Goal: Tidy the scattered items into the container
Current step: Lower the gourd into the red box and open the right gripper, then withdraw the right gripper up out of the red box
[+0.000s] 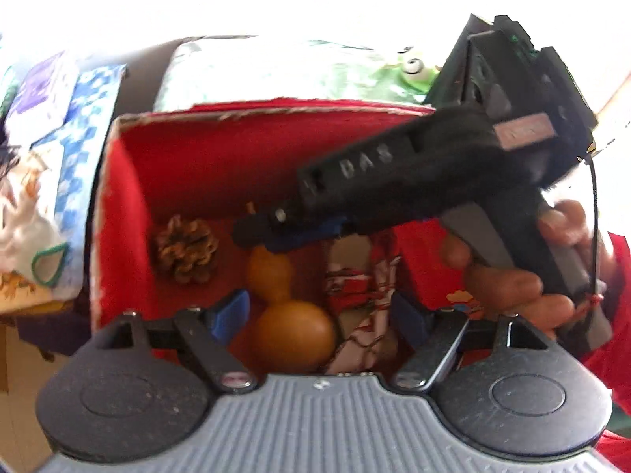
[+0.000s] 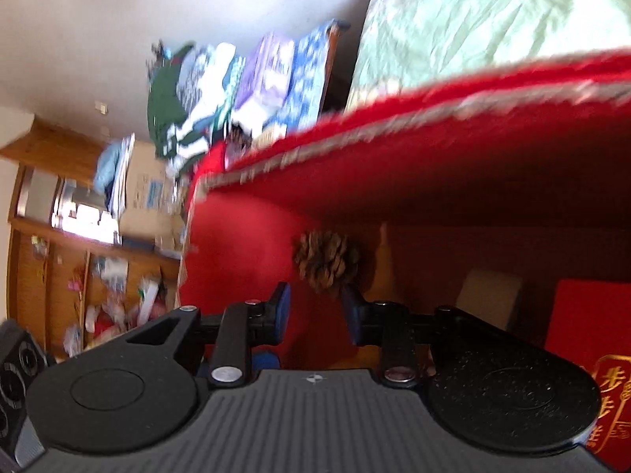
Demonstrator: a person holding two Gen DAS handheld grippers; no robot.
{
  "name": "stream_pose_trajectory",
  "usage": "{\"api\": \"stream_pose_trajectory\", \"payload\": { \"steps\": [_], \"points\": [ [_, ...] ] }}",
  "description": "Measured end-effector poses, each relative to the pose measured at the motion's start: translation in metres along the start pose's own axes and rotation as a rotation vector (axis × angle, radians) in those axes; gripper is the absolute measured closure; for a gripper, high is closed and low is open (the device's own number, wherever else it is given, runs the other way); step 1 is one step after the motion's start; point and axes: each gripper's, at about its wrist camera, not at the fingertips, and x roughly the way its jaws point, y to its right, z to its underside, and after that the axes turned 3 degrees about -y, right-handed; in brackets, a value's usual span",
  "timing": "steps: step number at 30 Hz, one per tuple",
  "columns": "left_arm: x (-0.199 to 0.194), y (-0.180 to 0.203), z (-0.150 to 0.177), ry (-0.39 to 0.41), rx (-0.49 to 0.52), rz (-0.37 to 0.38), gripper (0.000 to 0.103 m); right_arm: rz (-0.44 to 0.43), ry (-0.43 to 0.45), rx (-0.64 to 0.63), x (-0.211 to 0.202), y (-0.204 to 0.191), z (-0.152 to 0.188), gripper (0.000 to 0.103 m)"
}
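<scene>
Looking down into the red box [image 1: 130, 205], I see my left gripper [image 1: 321, 313] with its blue pads [image 1: 232, 311] spread wide apart. Nothing is pinched between them. A brown gourd [image 1: 288, 315] lies on the box floor below the gap, and neither pad presses on it. Next to the gourd lies a folded cloth [image 1: 363, 295] with red and white marks. A pinecone [image 1: 185, 250] sits farther back, near the left wall of the box.

My right gripper [image 1: 288, 228] comes in from the right side and reaches over the box. A hand [image 1: 512, 276] in a red sleeve holds its handle. From the left camera its tips hang above the top of the gourd, but I cannot tell if they touch it.

From the right camera, my right gripper [image 2: 315, 315] has its pads [image 2: 280, 315] much closer together, with a small gap left between them. I see only the red box floor in that gap, so it holds nothing. The pinecone [image 2: 327, 260] sits just past the tips, by the red box [image 2: 236, 244] wall. The picture is blurry, so I cannot tell if a pad touches it. A red card with gold writing [image 2: 591, 354] lies at the right side.

Behind the box is a pale green cover [image 1: 276, 71] with a green frog toy [image 1: 410, 71] on it.
</scene>
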Motion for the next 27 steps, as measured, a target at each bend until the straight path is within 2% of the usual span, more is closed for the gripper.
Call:
{"api": "stream_pose_trajectory", "payload": {
  "steps": [3,5,8,12,16,18,22,27],
  "points": [
    [0.001,0.001,0.008,-0.009,-0.02,0.017,0.024,0.014,-0.06,-0.076,0.011,-0.012,0.0,0.07],
    [-0.005,0.007,0.001,-0.005,-0.017,0.026,0.024,0.023,-0.078,-0.071,0.015,-0.012,-0.002,0.07],
    [-0.009,0.016,0.008,0.006,-0.013,0.028,0.024,0.036,-0.107,-0.042,0.014,-0.005,0.0,0.07],
    [-0.017,0.013,0.013,0.029,-0.028,0.022,0.024,0.057,-0.094,-0.013,0.011,0.002,0.003,0.071],
    [-0.025,0.013,0.018,0.062,-0.036,0.021,0.024,0.143,-0.076,-0.003,0.007,0.005,0.007,0.066],
    [-0.03,0.015,0.021,0.081,-0.033,0.018,0.024,0.132,-0.068,-0.013,0.005,0.002,0.008,0.061],
    [-0.049,0.018,0.03,0.15,-0.022,0.001,0.024,0.119,-0.014,-0.008,-0.009,-0.003,0.011,0.059],
    [-0.077,0.023,0.046,0.249,-0.021,-0.017,0.024,0.001,0.089,-0.039,-0.05,-0.019,0.028,0.06]
  ]
}}
